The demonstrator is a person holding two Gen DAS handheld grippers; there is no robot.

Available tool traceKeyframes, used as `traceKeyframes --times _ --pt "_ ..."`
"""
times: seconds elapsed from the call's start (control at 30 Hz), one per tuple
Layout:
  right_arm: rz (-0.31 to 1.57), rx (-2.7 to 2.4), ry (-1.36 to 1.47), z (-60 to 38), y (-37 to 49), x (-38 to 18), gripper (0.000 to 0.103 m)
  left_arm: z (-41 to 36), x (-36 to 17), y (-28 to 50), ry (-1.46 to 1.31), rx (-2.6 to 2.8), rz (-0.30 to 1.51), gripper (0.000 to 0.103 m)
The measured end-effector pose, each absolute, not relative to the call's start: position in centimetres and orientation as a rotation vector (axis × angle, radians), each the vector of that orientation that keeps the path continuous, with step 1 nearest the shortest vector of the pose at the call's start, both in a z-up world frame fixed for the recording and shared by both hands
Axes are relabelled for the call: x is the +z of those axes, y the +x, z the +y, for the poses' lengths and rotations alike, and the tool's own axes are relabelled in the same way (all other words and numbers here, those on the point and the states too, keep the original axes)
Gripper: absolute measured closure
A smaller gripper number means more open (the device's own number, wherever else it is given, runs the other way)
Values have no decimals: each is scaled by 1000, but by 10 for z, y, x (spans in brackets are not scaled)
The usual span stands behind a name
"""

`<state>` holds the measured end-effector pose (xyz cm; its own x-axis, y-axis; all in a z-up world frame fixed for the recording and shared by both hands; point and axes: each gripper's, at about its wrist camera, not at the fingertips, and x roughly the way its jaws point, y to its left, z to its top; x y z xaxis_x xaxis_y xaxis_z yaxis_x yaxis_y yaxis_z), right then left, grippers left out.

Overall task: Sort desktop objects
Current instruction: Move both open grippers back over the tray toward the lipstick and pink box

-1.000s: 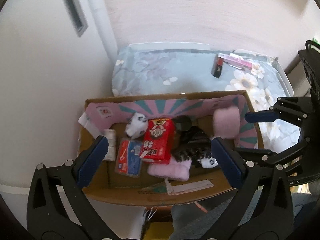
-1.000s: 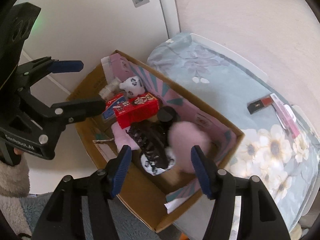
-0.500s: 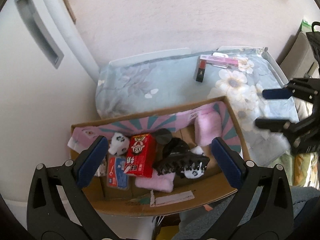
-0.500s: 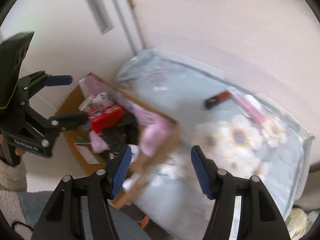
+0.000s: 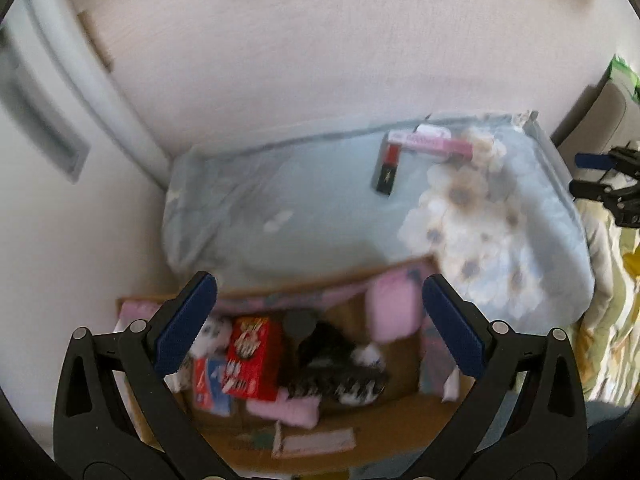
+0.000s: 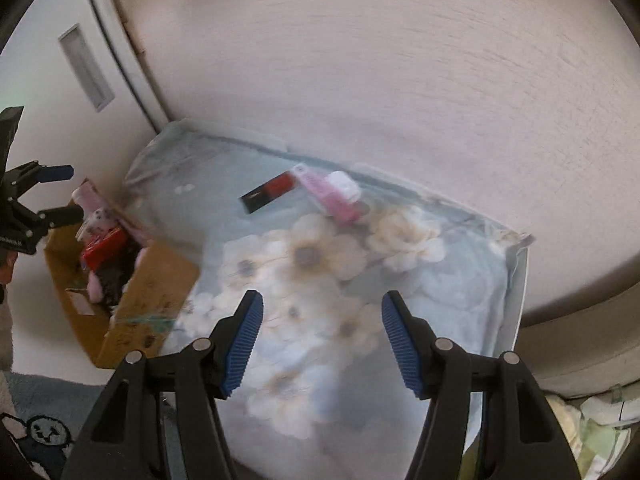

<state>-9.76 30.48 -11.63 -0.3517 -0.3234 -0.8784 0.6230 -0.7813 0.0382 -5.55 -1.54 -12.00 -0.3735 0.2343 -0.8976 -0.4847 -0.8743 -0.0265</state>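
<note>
A cardboard box [image 5: 360, 436] [image 6: 152, 280] stands at the near left of a table covered by a blue flowered cloth [image 5: 312, 208] [image 6: 320, 280]. It holds a red packet [image 5: 252, 360], a black hair claw [image 5: 332, 368], pink soft items and small packs. A black-and-red lipstick box [image 5: 387, 168] [image 6: 269, 193] and a pink flat pack [image 5: 430, 143] [image 6: 330, 198] lie at the far side of the cloth. My left gripper [image 5: 320, 320] is open and empty above the box. My right gripper [image 6: 322, 340] is open and empty above the flowered cloth.
A pale wall runs behind the table and a white door with a recessed handle [image 6: 86, 68] is at the left. A blue rug [image 6: 36, 420] lies below the box. Bedding or cloth [image 5: 612, 320] is piled to the right of the table.
My right gripper has swung right, away from the box and out over the cloth. My left gripper has drawn back and tilted up, so the box sits lower in its view.
</note>
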Motion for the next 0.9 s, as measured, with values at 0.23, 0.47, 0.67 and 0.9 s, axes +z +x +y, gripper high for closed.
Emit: traceKeyframes --times 0.23,0.47,0.67,0.9 --pt "410 -2078 1281 306 -150 -149 45 65 -145 -110 -1400 2184 483 1" --pt "488 -1972 1224 267 -195 -191 46 142 -213 -159 -1432 2065 678 2" --pt "604 -1875 1159 228 -216 -212 46 164 -255 -179 -1502 1977 705 5" --pt "665 -1804 1122 207 -222 -227 55 163 -269 -187 -1561 1914 702 12"
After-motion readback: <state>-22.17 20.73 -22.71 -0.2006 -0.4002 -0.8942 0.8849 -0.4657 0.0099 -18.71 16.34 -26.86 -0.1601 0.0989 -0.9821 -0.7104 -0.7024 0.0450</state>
